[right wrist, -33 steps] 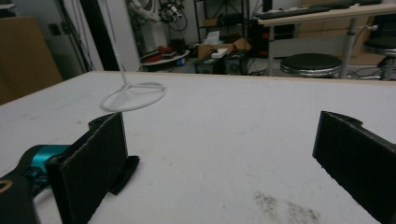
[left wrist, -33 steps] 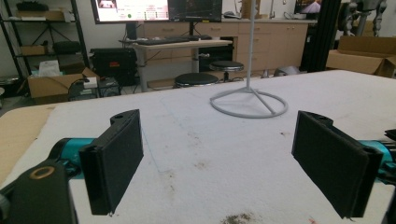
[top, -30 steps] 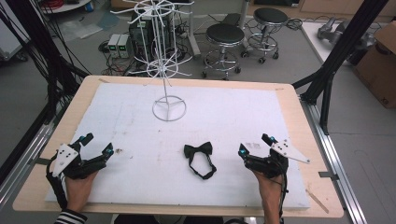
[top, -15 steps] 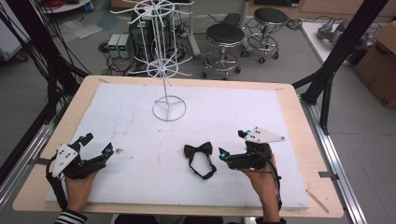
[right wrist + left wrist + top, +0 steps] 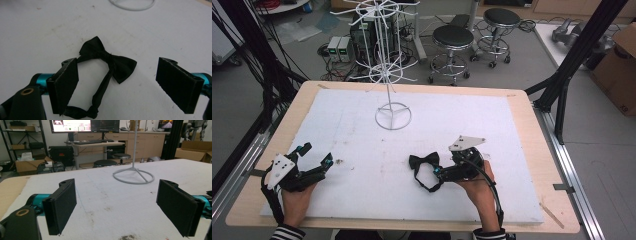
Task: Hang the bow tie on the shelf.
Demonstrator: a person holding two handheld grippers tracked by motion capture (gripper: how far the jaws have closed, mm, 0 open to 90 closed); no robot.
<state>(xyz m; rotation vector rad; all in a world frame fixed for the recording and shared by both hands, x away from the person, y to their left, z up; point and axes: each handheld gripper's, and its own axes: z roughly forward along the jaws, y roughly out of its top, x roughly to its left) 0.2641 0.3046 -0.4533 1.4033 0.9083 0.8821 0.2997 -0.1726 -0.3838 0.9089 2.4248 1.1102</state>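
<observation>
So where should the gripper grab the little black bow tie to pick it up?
Probably at the knot in the middle of the bow tie, where the two wings pinch in: it is the narrowest and firmest part. The right gripper has its jaws open beside it, so it could come down from above with one jaw on each side of the knot. The thin strap loops toward the gripper and would likely flop.

A lab: monitors (image 5: 85,125), workbench stools (image 5: 453,37), cable-strung black frame (image 5: 579,47), cardboard boxes (image 5: 618,70).
</observation>
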